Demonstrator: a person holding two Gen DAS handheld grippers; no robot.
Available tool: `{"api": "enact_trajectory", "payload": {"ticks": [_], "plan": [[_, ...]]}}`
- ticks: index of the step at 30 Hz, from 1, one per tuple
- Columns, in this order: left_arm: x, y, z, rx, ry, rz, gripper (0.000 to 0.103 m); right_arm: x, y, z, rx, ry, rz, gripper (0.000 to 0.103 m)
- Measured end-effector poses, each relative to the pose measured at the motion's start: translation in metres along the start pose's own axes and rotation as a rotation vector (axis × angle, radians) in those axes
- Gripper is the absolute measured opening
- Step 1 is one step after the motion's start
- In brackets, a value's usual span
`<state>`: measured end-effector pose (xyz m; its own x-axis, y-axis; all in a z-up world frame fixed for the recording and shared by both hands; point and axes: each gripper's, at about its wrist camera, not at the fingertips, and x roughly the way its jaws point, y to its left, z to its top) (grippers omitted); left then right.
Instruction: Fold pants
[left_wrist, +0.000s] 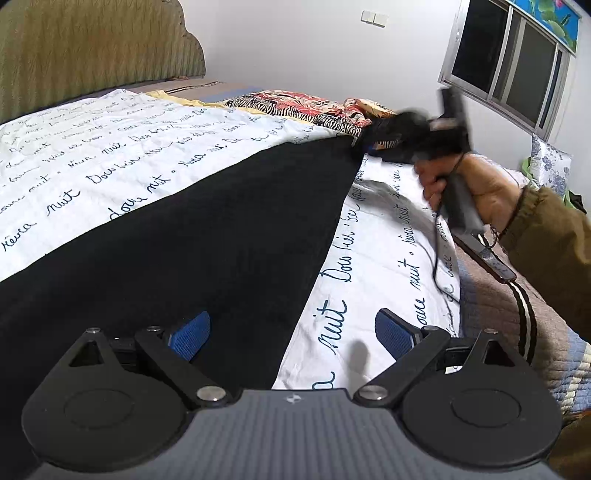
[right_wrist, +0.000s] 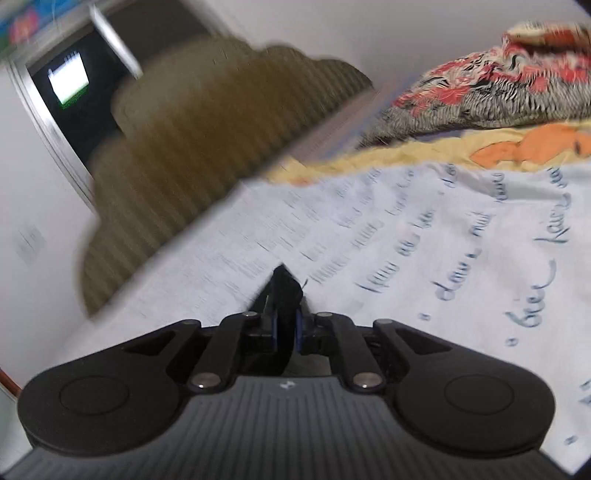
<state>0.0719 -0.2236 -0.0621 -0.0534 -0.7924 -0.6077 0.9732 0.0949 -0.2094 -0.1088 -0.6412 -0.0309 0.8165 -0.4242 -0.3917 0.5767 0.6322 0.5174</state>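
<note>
While the black pants lie stretched across the bed, these lines tell where things stand and how the fold is best done.

Pants: the black pants (left_wrist: 207, 236) lie flat and long on a white bedsheet (left_wrist: 110, 147) printed with dark cursive writing, running from the near edge of the left wrist view to a far corner at upper right.

Right gripper: the right gripper (left_wrist: 364, 146), held in a person's hand (left_wrist: 469, 184), is clenched on that far corner of the pants. In its own view a peak of black cloth stands pinched between its blue pads (right_wrist: 274, 328). That view is blurred.

Left gripper: the left gripper (left_wrist: 291, 334) hangs released over the near end, jaws wide, one blue pad over black cloth, the other over the sheet. It holds nothing.

Surroundings: a ribbed olive headboard (left_wrist: 92, 55), a red floral quilt (left_wrist: 306, 107) and a dark window (left_wrist: 509, 70) lie beyond.

Step in hand, as I judge it: lifting the gripped end to bring it over toward the near end.

How to do it well: keep the pinch firm, lift enough that the cloth clears itself, and carry it straight along the length so the edges meet squarely.

Risk: a thin corner grip may slip, or the fold may land skewed.
</note>
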Motion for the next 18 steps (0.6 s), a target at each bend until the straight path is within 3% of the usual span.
{"api": "enact_trajectory", "payload": {"ticks": [3, 7, 11, 14, 18], "plan": [[-0.002, 0.002, 0.0, -0.013, -0.002, -0.016, 0.097, 0.015, -0.013, -0.01, 0.048, 0.077, -0.057, 0.009], [-0.006, 0.011, 0.005, -0.108, -0.005, -0.025, 0.097, -0.022, -0.002, -0.007, 0.038, -0.042, 0.04, 0.009], [-0.017, 0.021, 0.016, -0.244, -0.026, -0.016, 0.097, -0.007, -0.024, -0.007, 0.065, 0.112, -0.04, 0.009], [-0.035, 0.027, 0.019, -0.331, -0.052, 0.068, 0.097, -0.008, -0.041, -0.018, 0.169, 0.111, 0.003, 0.009], [-0.066, 0.038, 0.018, -0.425, -0.052, 0.28, 0.097, -0.012, -0.025, -0.017, 0.127, 0.057, -0.001, 0.01]]}}
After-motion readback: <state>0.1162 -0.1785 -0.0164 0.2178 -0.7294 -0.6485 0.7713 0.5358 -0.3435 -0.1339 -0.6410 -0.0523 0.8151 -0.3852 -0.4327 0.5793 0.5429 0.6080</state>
